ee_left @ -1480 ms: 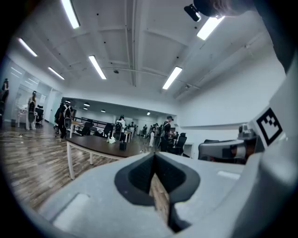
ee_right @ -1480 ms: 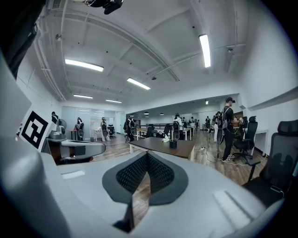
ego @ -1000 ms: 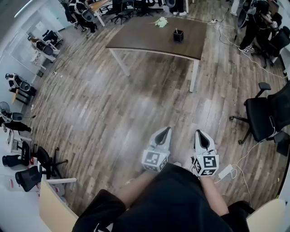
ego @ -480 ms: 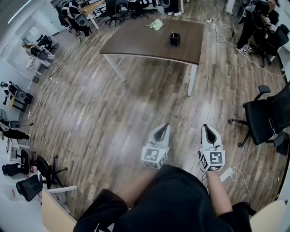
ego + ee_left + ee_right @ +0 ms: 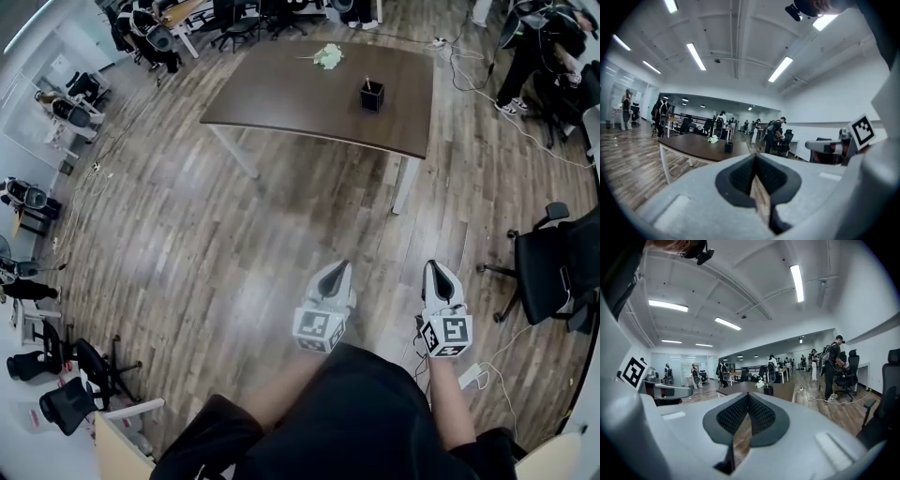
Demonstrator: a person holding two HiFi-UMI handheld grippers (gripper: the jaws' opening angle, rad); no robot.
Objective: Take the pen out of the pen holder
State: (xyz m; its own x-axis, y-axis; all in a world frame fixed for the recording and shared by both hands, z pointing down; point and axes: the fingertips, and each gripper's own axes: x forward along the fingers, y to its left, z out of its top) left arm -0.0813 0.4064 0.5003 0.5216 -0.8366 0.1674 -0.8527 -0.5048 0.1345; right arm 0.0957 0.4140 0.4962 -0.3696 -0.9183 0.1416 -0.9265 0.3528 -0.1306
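Two grippers, left gripper (image 5: 340,272) and right gripper (image 5: 433,270), are hanging side by side in front of the person, well short of the table (image 5: 281,89). Both are clenched tight with nothing between the jaws, probably just being carried that way since nothing is within reach. Pen holder (image 5: 372,97) is standing upright on the table, toward its right end, and the pen (image 5: 367,82) is sticking out of its top. Pen not yet taken out.
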